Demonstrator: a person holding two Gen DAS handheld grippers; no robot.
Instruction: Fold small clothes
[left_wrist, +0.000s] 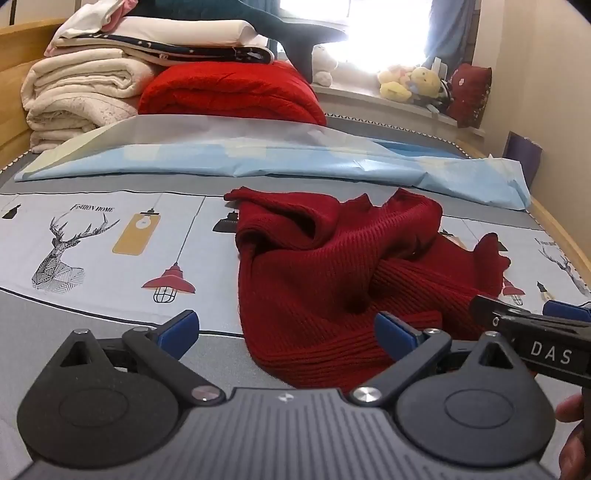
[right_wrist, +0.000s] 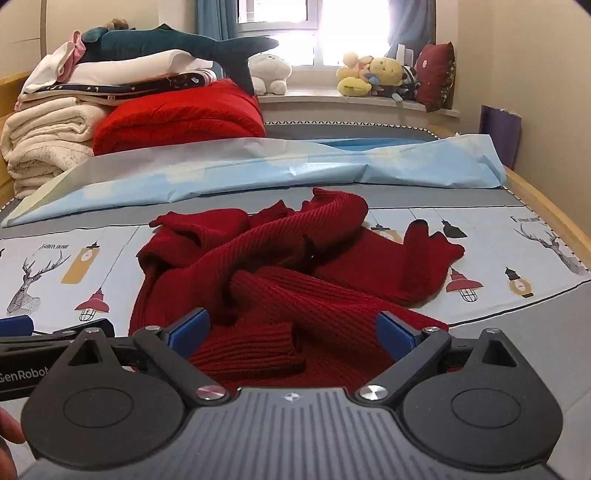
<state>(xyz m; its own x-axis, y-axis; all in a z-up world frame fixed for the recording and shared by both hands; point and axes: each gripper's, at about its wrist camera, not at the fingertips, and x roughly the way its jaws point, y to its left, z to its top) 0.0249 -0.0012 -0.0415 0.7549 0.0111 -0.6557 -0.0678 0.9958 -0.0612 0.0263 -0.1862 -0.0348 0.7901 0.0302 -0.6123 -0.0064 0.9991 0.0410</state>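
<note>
Dark red ribbed knit sweater (right_wrist: 280, 273) lies crumpled on deer-print bedsheet (left_wrist: 92, 251), unfolded; left gripper (left_wrist: 286, 328) and right gripper (right_wrist: 293, 328), jaws spread and empty, hover at its near hem: likely next, pinch hem corners, spread flat.

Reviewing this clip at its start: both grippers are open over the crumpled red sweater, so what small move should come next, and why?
Probably lower the right gripper onto the ribbed cuff between its open jaws and pinch it. The red sweater lies bunched, one sleeve over the body, so it needs spreading flat first. The left gripper is open at the hem.
</note>
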